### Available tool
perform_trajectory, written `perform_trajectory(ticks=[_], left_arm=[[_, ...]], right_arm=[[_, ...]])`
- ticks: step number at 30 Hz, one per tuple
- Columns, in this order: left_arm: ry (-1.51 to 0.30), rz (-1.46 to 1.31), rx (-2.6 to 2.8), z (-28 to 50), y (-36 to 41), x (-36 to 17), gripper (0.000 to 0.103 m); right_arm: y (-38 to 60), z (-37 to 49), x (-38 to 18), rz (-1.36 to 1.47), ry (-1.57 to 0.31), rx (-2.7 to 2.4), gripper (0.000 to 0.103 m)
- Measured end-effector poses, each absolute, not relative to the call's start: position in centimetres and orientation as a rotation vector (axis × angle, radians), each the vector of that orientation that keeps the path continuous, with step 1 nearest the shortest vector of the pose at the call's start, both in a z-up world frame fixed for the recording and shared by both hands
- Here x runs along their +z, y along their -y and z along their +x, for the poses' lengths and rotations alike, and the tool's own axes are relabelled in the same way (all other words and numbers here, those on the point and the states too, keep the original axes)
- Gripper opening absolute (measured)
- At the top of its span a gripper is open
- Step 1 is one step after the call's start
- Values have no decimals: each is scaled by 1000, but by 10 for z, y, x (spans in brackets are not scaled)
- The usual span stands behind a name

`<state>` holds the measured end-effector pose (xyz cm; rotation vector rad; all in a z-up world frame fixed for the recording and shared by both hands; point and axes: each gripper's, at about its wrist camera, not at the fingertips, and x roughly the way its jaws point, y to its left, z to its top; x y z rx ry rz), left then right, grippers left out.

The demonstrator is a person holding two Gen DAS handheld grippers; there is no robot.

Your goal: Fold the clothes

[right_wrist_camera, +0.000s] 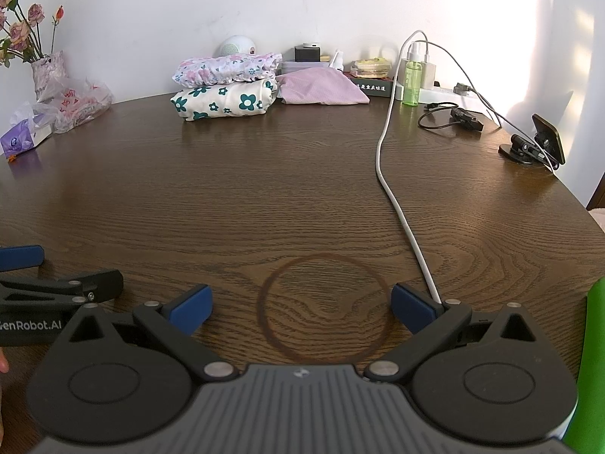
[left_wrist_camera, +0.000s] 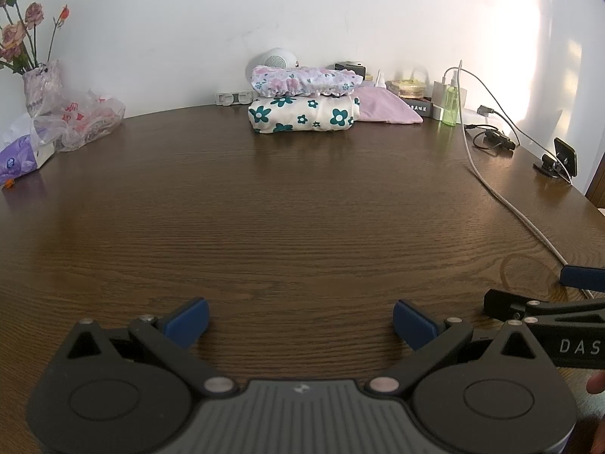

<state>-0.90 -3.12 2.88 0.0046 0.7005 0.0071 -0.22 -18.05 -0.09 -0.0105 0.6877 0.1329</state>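
Between my left gripper (left_wrist_camera: 300, 321) and right gripper (right_wrist_camera: 300, 308), both with fingers spread and holding nothing, lies bare tabletop (right_wrist_camera: 264, 189). Folded clothes (right_wrist_camera: 225, 89) sit upper center, lying crosswise; I judge the left nearer.

Both wrist cameras sit low near the counter's (left_wrist_camera: 302, 208) front edge, facing the back wall; each shares the folded clothes (left_wrist_camera: 302, 113) (right_wrist_camera: 223, 104), seen well apart.

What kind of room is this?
Probably a room in someone's home. A brown wooden table stands against a white wall, holding folded clothes, a vase of flowers and a phone on a stand.
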Motion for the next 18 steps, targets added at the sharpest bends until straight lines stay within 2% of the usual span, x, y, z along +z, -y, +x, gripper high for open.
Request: perform_trajectory(ticks=[18], left_arm=[[-700,5,13,-8,29,28,103]], right_arm=[[179,-3,-1,-25,-690,139,102]])
